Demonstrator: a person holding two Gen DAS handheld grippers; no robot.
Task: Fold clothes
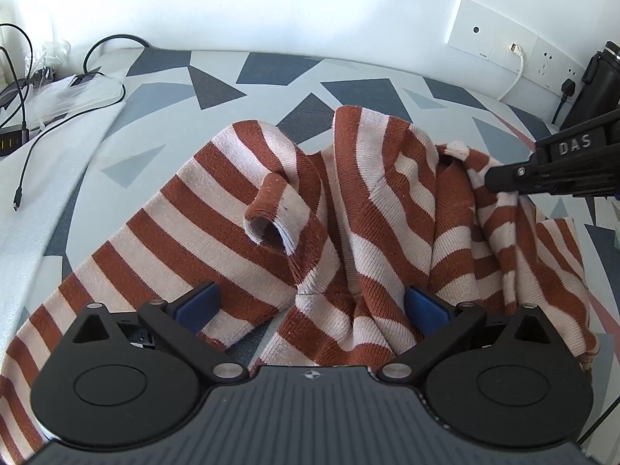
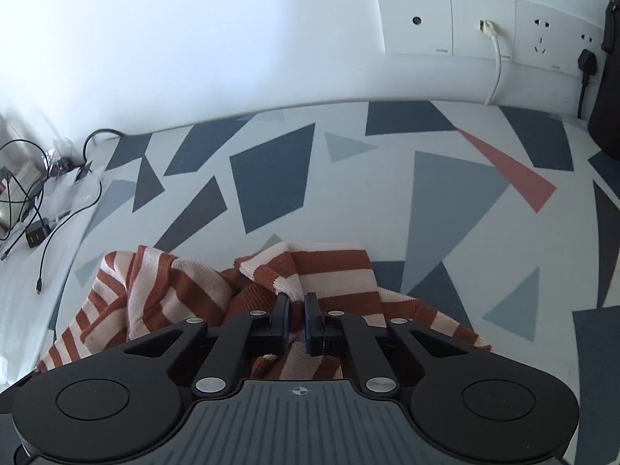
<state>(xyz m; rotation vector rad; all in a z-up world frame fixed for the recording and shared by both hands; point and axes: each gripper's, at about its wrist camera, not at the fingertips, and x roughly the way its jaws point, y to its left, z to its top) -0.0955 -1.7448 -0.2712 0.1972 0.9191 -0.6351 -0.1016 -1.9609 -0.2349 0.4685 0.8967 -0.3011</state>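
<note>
A rust-and-white striped knit garment (image 1: 271, 209) lies crumpled on a patterned cloth surface (image 1: 166, 97). My left gripper (image 1: 310, 302) hovers just over its near part, open, blue pads (image 1: 197, 304) wide apart with a ridge of the fabric between them, not pressed. A rolled sleeve end (image 1: 271, 221) stands up in the middle. In the left wrist view my right gripper (image 1: 500, 180) pinches the garment's far right edge. In the right wrist view that gripper (image 2: 296, 302) is shut on a fold of the striped garment (image 2: 321, 267).
Black cables (image 1: 23, 147) and a charger lie on the white ledge at left. Wall sockets (image 2: 488, 23) with a white cable and a black plug sit on the wall behind. A dark object (image 1: 596, 89) stands at far right. Patterned cloth (image 2: 445, 193) stretches beyond the garment.
</note>
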